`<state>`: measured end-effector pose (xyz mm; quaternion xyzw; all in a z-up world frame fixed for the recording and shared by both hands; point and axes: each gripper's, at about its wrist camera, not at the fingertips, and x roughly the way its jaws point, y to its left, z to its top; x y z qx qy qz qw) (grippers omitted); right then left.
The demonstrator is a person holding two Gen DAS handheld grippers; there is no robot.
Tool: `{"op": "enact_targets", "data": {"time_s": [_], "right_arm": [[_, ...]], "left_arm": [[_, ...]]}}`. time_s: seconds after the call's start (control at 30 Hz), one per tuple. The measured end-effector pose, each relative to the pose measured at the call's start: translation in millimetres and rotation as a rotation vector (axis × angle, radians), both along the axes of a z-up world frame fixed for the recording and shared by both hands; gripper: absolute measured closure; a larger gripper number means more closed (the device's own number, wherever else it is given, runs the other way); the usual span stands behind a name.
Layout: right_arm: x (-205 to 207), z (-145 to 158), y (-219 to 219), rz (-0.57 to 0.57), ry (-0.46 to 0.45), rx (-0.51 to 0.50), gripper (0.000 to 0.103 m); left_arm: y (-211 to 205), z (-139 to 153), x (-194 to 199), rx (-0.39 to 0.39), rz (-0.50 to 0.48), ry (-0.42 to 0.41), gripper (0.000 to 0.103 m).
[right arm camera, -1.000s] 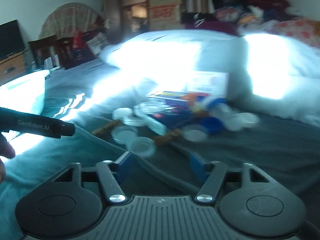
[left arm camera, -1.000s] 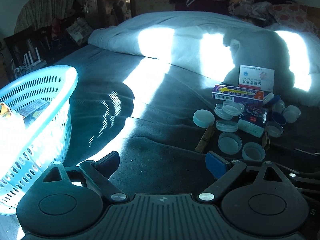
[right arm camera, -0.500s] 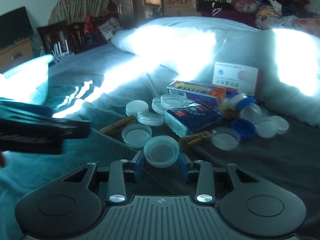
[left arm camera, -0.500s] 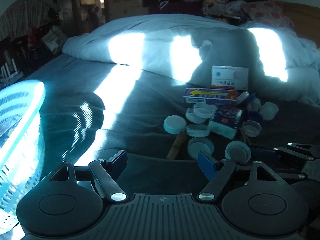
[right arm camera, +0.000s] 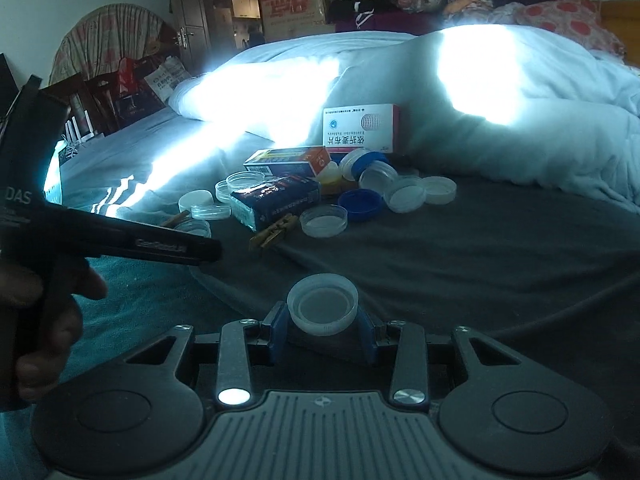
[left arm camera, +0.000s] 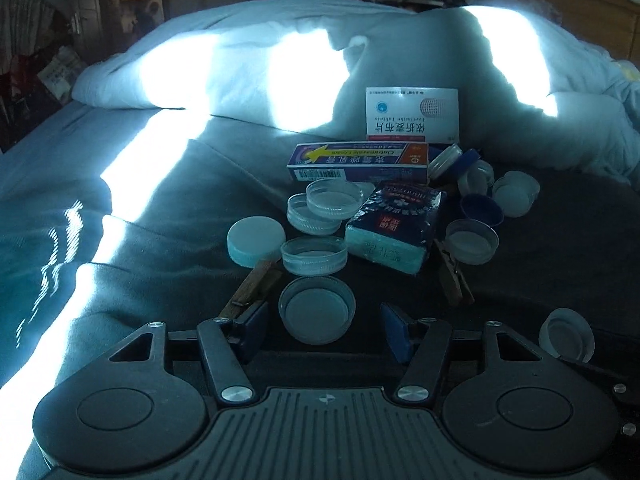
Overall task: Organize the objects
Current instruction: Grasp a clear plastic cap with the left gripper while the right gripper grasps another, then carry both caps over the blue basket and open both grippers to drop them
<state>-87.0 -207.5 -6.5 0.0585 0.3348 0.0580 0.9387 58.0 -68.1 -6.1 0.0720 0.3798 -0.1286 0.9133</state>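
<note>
A pile of plastic lids, medicine boxes and wooden clothespins lies on the dark bedsheet. My left gripper [left arm camera: 324, 330] is open, its blue fingers on either side of a clear lid [left arm camera: 317, 309] that lies on the sheet. My right gripper [right arm camera: 323, 334] is shut on a translucent white cap [right arm camera: 323, 304] and holds it above the sheet, back from the pile; that cap also shows at the right of the left wrist view [left arm camera: 566, 334]. A white medicine box [left arm camera: 412, 114] stands behind a blue and yellow box [left arm camera: 358, 162] and a dark tissue pack [left arm camera: 394, 224].
A rolled white duvet [left arm camera: 248, 64] lies across the bed behind the pile. A wooden clothespin [left arm camera: 250, 288] lies beside my left finger, another [left arm camera: 452, 276] lies to the right. My left gripper's body [right arm camera: 132, 240] and the hand holding it fill the left of the right wrist view.
My left gripper moved right, away from the blue basket, up to the pile and around a clear lid. My right gripper shut on a white cap, lifted it and drew back.
</note>
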Motion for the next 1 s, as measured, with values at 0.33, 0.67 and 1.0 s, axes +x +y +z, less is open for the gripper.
{"op": "enact_targets", "data": {"time_s": [0.33, 0.67, 1.0], "right_arm": [[1.6, 27.9, -2.3, -0.021, -0.061, -0.015, 0.063], [24.3, 147.1, 61.9, 0.137, -0.281, 0.013, 0.063], [53.9, 230.9, 215.2, 0.453, -0.308, 0.119, 0.063]], "left_arm": [[1.7, 66.6, -12.1, -0.079, 0.05, -0.098, 0.063], [147.5, 248.0, -46.7, -0.075, 0.413, -0.392, 0.063], [272.6, 245.9, -71.3, 0.03, 0.703, -0.314, 0.063]]}}
